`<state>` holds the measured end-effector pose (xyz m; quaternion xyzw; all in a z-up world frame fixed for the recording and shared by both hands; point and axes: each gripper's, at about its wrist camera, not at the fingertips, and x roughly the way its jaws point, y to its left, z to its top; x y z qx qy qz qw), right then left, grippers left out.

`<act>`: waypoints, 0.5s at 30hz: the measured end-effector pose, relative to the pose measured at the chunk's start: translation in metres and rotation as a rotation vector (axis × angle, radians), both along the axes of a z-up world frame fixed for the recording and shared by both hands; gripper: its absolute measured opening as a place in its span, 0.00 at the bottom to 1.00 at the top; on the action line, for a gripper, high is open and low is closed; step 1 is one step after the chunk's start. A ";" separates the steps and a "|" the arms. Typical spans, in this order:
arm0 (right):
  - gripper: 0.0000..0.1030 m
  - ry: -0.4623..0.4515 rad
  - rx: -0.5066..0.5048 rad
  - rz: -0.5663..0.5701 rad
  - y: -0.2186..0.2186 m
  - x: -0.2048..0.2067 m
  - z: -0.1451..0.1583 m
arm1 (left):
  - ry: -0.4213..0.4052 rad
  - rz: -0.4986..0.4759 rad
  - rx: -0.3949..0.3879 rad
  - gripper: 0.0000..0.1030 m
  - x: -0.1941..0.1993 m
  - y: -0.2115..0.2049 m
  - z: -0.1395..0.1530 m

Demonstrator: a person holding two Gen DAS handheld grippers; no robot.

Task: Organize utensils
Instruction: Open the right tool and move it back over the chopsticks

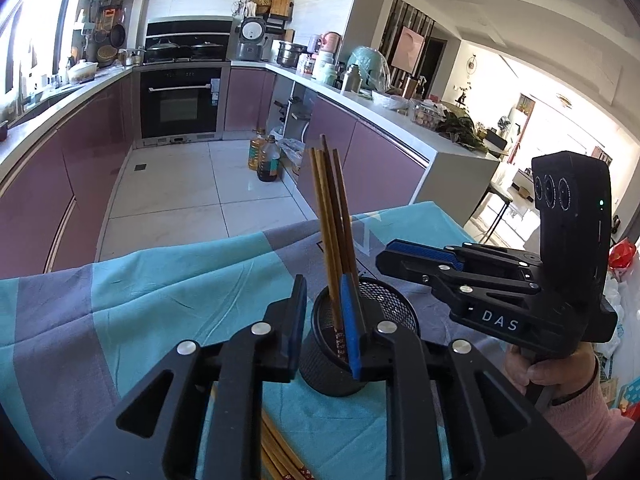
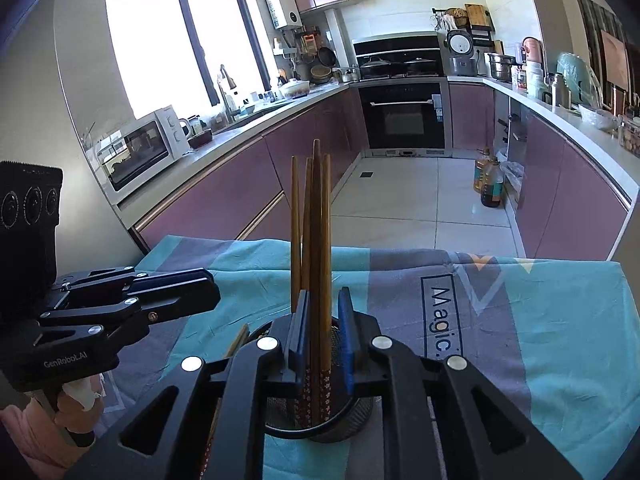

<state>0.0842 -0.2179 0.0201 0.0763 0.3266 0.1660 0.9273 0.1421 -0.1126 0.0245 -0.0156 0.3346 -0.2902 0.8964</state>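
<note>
Both grippers flank the mesh holder (image 1: 362,344) of upright chopsticks (image 1: 332,216). Left gripper (image 1: 326,320) jaws part-open, empty. Right gripper (image 2: 324,332) jaws slightly apart around the chopsticks. Loose chopsticks (image 1: 280,456) lie on the cloth-covered worktop (image 1: 160,280).

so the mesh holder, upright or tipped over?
Upright. The mesh holder stands on its base on the cloth, round mouth facing up, with chopsticks standing in it and leaning only slightly.

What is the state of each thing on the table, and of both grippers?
Chopsticks: four upright in cup.
Cup: upright on cloth.
Spare chopsticks: lying on cloth.
Left gripper: open, straddling cup rim.
Right gripper: open around chopsticks, not gripping.
</note>
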 end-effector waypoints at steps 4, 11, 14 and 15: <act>0.25 -0.055 0.024 0.044 0.005 -0.022 0.010 | -0.085 0.067 0.002 0.33 -0.021 0.026 0.007; 0.33 -0.102 -0.004 0.192 0.034 -0.069 0.012 | -0.137 0.133 0.071 0.43 -0.056 0.071 -0.011; 0.33 -0.058 -0.021 0.245 0.052 -0.076 -0.005 | -0.093 0.139 0.112 0.43 -0.066 0.084 -0.035; 0.33 -0.037 -0.029 0.254 0.059 -0.076 -0.014 | -0.074 0.136 0.118 0.43 -0.068 0.087 -0.045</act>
